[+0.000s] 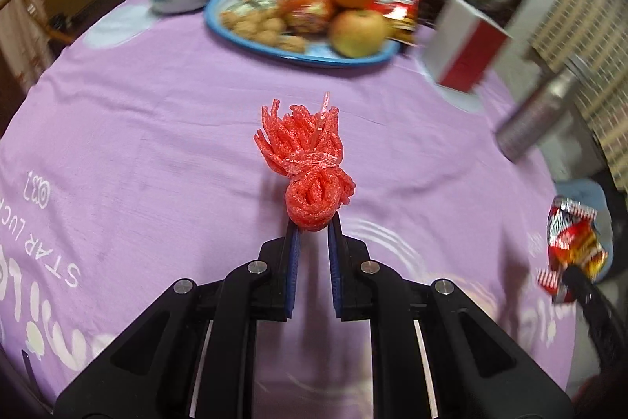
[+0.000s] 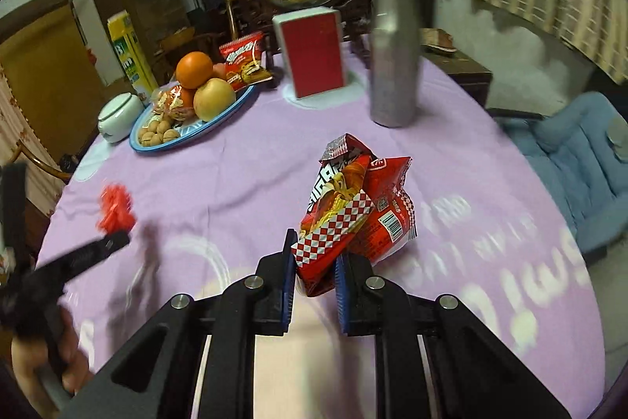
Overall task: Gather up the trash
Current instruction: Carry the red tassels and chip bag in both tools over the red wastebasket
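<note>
My left gripper (image 1: 314, 224) is shut on a bundle of red foam netting (image 1: 308, 163), held above the purple tablecloth (image 1: 157, 128); the bundle sticks out past the blue pads. In the right wrist view the same netting (image 2: 115, 207) shows blurred at the left, at the tip of the left gripper (image 2: 114, 240). My right gripper (image 2: 316, 254) is shut on crumpled red snack wrappers (image 2: 353, 207), pinched at their lower end and lifted off the cloth. Those wrappers (image 1: 573, 238) also appear at the right edge of the left wrist view.
At the back of the round table stand a blue plate (image 2: 188, 134) with an orange, an apple, walnuts and snack packets, a white lidded pot (image 2: 117, 116), a red-and-white box (image 2: 312, 52) and a tall metal flask (image 2: 392, 46). A blue cushioned chair (image 2: 569, 160) stands at the right.
</note>
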{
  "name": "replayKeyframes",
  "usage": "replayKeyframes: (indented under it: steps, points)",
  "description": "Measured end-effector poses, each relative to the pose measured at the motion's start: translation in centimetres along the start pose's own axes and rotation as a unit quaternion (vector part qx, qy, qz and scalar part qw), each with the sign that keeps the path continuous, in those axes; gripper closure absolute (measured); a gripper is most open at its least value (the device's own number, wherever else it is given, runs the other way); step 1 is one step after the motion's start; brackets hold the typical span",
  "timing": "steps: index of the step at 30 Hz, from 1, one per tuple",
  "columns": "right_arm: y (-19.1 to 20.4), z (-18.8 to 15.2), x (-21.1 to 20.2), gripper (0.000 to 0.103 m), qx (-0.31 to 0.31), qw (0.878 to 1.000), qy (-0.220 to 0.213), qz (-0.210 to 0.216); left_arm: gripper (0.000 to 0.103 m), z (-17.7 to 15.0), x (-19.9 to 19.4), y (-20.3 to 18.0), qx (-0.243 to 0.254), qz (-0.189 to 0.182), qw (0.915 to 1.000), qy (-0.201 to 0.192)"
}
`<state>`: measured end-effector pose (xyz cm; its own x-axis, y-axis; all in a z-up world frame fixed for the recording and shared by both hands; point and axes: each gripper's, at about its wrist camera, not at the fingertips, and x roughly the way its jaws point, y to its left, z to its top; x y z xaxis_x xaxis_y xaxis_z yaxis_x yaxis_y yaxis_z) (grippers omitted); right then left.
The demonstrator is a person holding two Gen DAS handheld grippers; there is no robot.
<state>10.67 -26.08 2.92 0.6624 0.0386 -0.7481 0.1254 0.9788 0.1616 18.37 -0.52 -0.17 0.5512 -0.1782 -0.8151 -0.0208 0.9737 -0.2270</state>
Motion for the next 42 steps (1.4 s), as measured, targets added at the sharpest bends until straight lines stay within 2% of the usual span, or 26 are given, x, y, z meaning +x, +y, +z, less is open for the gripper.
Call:
replayKeyframes:
  steps: [5,12,21,33,38,42]
  points:
    - [-1.8,-4.0,-5.3,0.085,0.001,1.0,-0.026,-0.013,0.088,-2.8,-2.4,-4.7,0.063,-0.049,0.9968,-0.003]
    - [-4.5,-8.4,-10.1,0.085,0.035,0.997,-0.061,-0.021,0.088,-7.2,-5.3,-8.8,0.126,-0.097,0.9873,0.006]
    - [-8.5,-14.4,-14.6,0.085,0.078,0.993,-0.078,-0.034,0.088,-12.5,-7.9,-13.0,0.199,-0.126,0.9718,0.01]
    - [-14.6,-22.2,-20.3,0.085,0.134,0.982,-0.095,-0.093,0.088,-20.4,-10.2,-18.8,0.3,-0.156,0.9407,0.023]
    - [-17.5,-25.8,-22.5,0.085,0.165,0.975,-0.094,-0.116,0.088,-24.2,-10.9,-21.3,0.345,-0.172,0.9223,0.033]
    - [-19.7,-28.5,-23.8,0.085,0.187,0.968,-0.09,-0.139,0.088,-27.4,-11.4,-23.2,0.386,-0.184,0.9033,0.039]
